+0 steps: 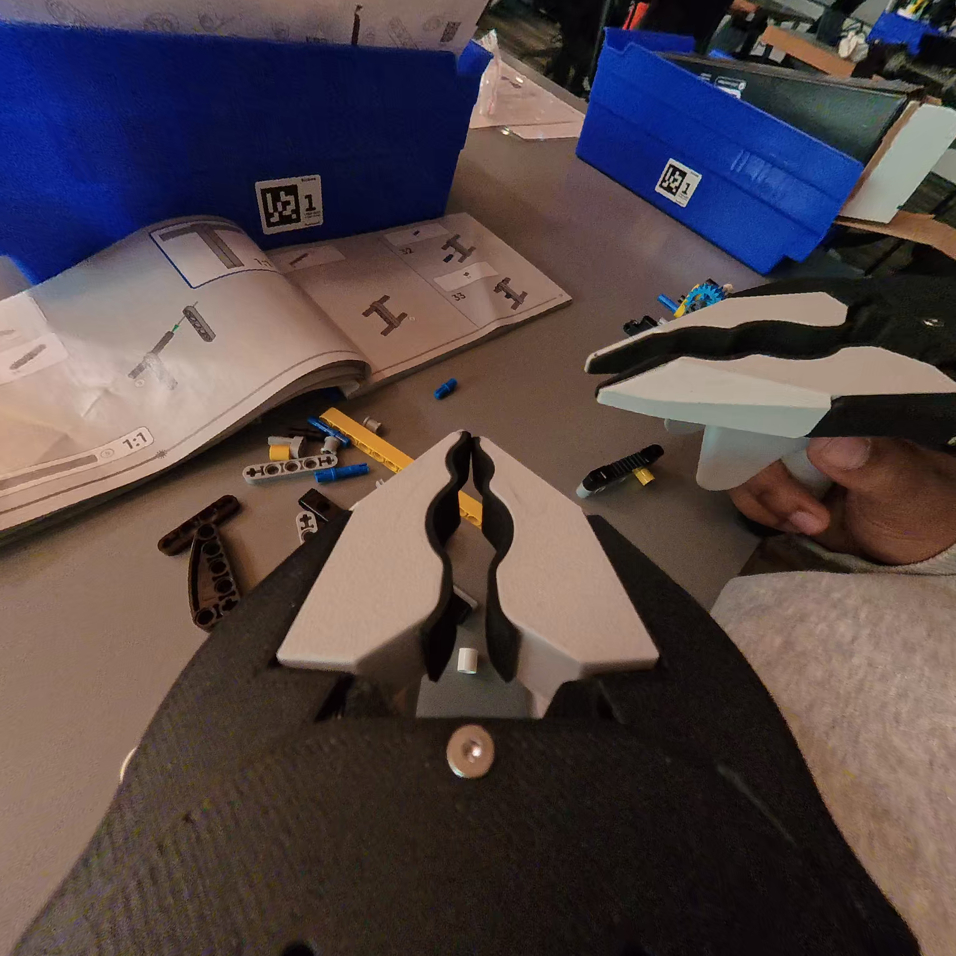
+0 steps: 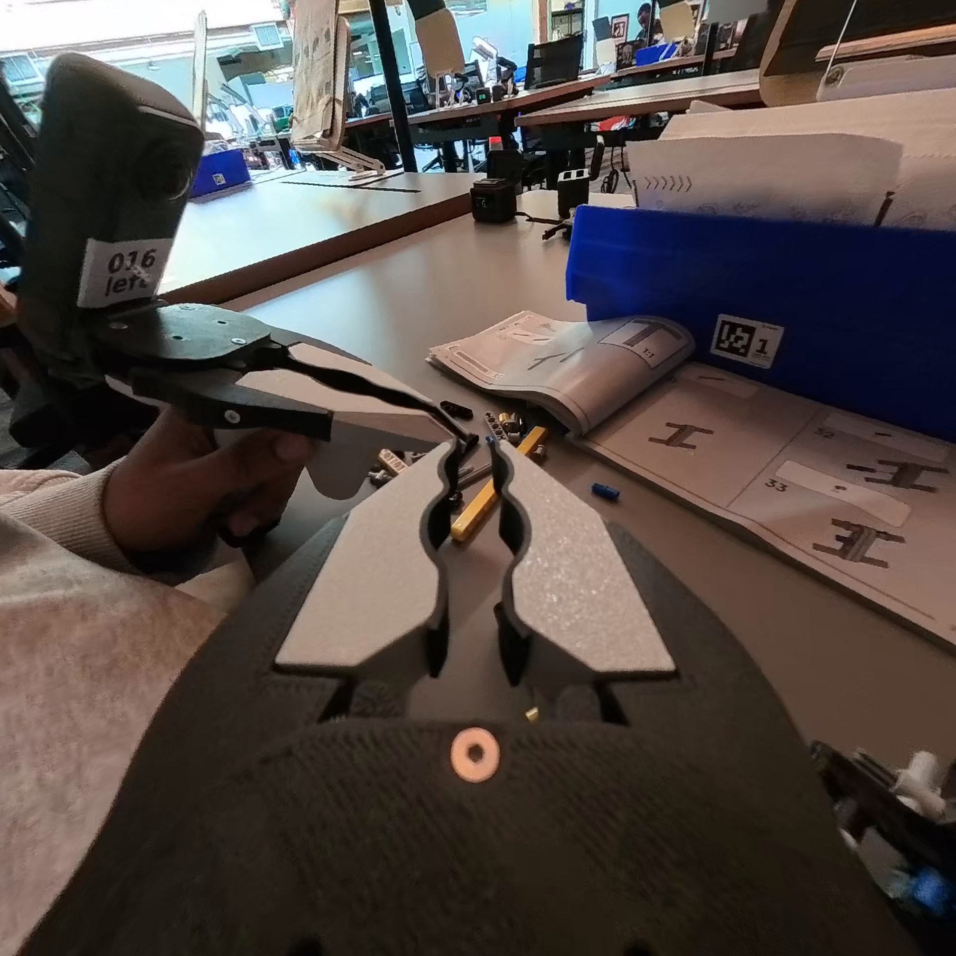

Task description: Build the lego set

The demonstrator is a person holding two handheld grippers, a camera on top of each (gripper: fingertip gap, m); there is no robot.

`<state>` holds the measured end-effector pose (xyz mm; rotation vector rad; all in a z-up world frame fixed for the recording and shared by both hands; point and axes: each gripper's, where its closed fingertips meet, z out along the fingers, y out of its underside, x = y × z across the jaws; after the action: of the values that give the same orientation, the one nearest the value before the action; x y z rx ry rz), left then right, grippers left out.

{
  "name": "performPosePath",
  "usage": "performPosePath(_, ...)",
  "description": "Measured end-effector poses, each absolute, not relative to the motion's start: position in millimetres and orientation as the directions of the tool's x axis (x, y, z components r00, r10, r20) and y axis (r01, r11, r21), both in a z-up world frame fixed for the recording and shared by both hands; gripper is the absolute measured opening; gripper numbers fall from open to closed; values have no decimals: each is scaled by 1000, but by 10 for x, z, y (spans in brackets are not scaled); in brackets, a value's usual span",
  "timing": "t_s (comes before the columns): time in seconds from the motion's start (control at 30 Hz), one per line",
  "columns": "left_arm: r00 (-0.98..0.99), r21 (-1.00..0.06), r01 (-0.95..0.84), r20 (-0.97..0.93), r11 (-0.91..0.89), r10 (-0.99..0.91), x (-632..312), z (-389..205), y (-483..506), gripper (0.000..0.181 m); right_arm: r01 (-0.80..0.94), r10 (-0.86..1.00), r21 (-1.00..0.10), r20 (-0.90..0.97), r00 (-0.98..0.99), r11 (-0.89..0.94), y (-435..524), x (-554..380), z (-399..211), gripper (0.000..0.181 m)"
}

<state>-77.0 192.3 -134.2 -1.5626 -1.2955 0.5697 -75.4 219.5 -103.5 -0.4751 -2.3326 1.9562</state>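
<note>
My left gripper is shut, its tips just above the table over a long yellow beam. In the right wrist view it shows a small dark bit at its tips; I cannot tell if a piece is pinched. My right gripper is open by a narrow gap and empty, its tips almost touching the left gripper's tips above the yellow beam. It enters the left wrist view from the right. Loose parts lie around: a grey beam, blue pins, black T-shaped beams.
An open instruction booklet lies behind the parts against a blue bin. A second blue bin stands far right. A part-built model with a blue gear and a black toothed piece lie on the right. The left gripper's tips are roughly 5 cm from the right gripper's.
</note>
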Motion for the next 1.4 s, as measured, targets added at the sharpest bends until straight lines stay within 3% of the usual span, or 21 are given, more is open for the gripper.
performPosePath(1.4,316,-881,470,230,58,920,-776,-1361,1926,0,218,255,-963,-174,-951,156,2189,-735,-1024,15)
